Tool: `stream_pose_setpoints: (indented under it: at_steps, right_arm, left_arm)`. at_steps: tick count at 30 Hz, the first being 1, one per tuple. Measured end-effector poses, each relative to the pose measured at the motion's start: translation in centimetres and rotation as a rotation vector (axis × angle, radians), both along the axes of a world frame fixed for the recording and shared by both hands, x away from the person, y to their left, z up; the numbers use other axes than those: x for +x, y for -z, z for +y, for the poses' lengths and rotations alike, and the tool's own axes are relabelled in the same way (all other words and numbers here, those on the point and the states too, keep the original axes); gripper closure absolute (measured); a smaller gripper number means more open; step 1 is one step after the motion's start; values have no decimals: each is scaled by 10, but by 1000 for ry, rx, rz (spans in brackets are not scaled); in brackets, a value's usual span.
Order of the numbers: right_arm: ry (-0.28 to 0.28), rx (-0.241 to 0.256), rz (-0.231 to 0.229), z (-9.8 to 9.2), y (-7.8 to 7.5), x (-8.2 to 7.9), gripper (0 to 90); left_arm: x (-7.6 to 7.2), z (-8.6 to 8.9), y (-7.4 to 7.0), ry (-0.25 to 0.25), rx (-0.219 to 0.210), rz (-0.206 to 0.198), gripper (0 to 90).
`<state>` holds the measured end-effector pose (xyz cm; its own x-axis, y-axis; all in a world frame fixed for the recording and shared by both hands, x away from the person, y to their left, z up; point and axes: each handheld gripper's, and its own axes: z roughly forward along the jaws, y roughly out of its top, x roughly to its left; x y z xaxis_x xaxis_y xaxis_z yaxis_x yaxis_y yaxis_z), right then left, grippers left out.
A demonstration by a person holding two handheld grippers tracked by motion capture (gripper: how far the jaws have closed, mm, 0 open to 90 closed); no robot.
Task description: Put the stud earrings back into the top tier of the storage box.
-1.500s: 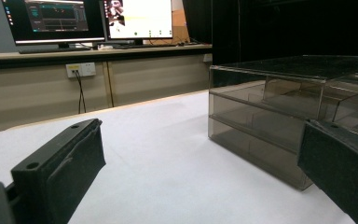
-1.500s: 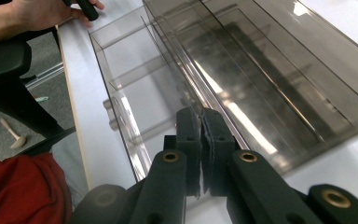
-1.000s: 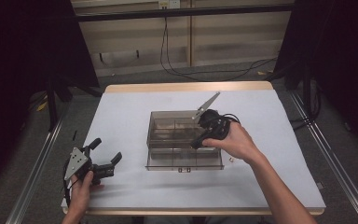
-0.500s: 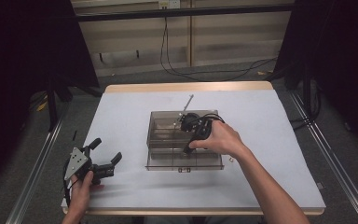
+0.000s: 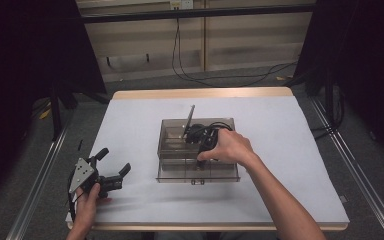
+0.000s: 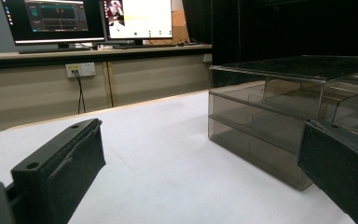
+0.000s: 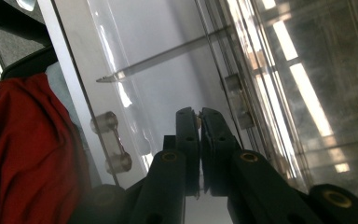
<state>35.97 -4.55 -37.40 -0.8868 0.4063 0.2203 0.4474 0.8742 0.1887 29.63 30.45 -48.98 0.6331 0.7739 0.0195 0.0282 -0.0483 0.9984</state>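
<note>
The smoky clear drawer box (image 5: 198, 152) sat mid-table on the white table (image 5: 290, 150). The right gripper (image 5: 199, 159) pointed down into its front part, jaws pinched together, maybe on something tiny, too small to make out. The left gripper (image 5: 111, 172) sat near the table's left-front corner, jaws spread wide, holding nothing.

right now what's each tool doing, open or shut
Left tool: open, holding nothing, resting near the table's left front corner.
Right tool: shut, down in the smoky plastic organizer box; whether it pinches anything cannot be told.
</note>
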Motion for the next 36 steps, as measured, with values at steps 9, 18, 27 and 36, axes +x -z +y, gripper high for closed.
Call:
stream_pose_setpoints:
  at_steps: [9,18,27,36]
  right_arm:
    - [6,2,-6,-1,4,-2,853]
    - [24,74,-26,-14,-8,-8,786]
    - [70,251,-101,-52,-29,-24,729]
    - [161,361,-194,-92,-32,-36,665]
  left_arm:
    - [0,0,0,0,0,0,7]
    - [0,0,0,-1,1,0,7]
    - [0,0,0,-1,4,-2,7]
    - [0,0,0,-2,3,-2,7]
